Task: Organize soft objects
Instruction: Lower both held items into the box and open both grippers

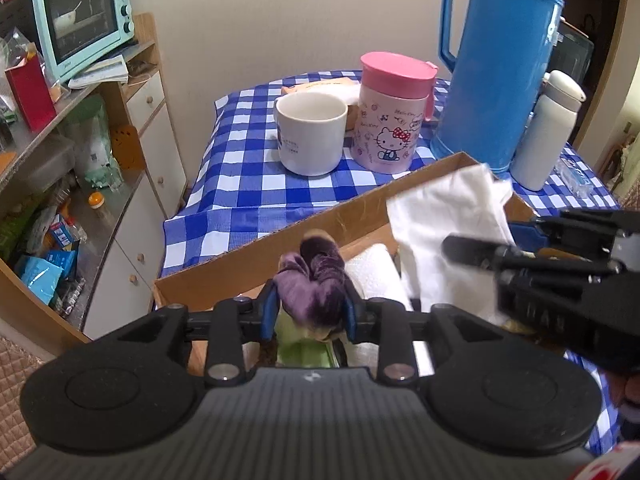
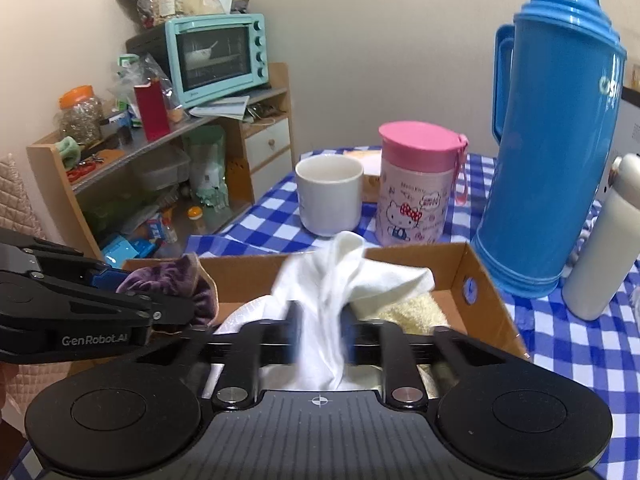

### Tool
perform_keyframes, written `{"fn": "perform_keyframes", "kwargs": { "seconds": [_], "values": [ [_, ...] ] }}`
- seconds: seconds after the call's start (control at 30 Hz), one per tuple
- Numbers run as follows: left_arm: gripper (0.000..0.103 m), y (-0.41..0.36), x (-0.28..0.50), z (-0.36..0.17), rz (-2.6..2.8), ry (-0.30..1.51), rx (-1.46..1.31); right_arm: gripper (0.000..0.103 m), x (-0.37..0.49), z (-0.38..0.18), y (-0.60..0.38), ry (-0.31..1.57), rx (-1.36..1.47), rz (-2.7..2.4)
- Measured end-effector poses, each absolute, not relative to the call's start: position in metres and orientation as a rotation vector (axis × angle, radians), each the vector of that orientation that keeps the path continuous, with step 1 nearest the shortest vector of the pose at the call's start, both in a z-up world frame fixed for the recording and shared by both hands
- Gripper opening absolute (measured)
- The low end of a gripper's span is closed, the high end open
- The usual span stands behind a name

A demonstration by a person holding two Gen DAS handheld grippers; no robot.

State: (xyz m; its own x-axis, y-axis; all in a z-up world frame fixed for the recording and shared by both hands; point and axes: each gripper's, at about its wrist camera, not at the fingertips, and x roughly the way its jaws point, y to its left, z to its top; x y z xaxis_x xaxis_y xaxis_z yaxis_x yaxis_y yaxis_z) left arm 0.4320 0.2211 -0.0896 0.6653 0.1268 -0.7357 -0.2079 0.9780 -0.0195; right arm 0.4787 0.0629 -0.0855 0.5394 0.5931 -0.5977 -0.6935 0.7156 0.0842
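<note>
Item one: my left gripper (image 1: 308, 308), over the near end of the cardboard box (image 1: 280, 248). A purple velvet scrunchie (image 1: 316, 280) sits between its blue pads, which look pressed against its sides, so I read these jaws as clamped on it.

Item two: my right gripper (image 2: 320, 332), also over the box, further right. A white cloth (image 2: 332, 292) hangs between its jaws, bunched and blurred; I cannot tell whether the pads press it or stand clear of it.

Item three: box contents under the grippers. A folded white towel (image 1: 376, 276), a pale green piece (image 1: 304, 352) beneath the scrunchie, and a cream fuzzy cloth (image 2: 412, 312) toward the right wall.

Item four: the surface (image 1: 240, 200), covered in a blue-and-white checked cloth, carries the box. Behind it stand a white mug (image 1: 310, 132), a pink-lidded Hello Kitty cup (image 1: 390, 112), a tall blue thermos (image 1: 500, 64) and a white bottle (image 1: 546, 132).

Item five: off to the left, a wooden shelf unit (image 1: 148, 92) with a mint toaster oven (image 1: 80, 20) on top.
</note>
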Motion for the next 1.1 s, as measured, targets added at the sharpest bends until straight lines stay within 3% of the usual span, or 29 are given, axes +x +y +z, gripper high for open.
{"fn": "perform_keyframes", "kwargs": {
  "seconds": [0.03,0.07,0.33,0.47,0.57,0.83,1.1],
  "values": [
    [0.034,0.222,0.434,-0.092,0.189,0.827,-0.102,0.052,0.478,-0.086,0.063,0.642,-0.169,0.762],
    [0.034,0.221,0.434,-0.093,0.184,0.83,-0.098,0.055,0.477,-0.087,0.062,0.636,-0.165,0.756],
    [0.036,0.229,0.423,-0.089,0.183,0.806,-0.105,0.054,0.47,-0.08,0.046,0.571,-0.182,0.734],
    [0.025,0.231,0.415,-0.085,0.186,0.788,-0.103,0.022,0.469,-0.081,0.046,0.571,-0.216,0.738],
    [0.02,0.231,0.411,-0.089,0.175,0.795,-0.114,0.01,0.47,-0.091,0.05,0.606,-0.237,0.755],
    [0.017,0.223,0.416,-0.115,0.182,0.869,-0.097,0.009,0.476,-0.121,0.071,0.787,-0.301,0.752],
    [0.017,0.225,0.415,-0.112,0.205,0.876,-0.122,0.011,0.476,-0.115,0.063,0.781,-0.236,0.738]
  ]
}}
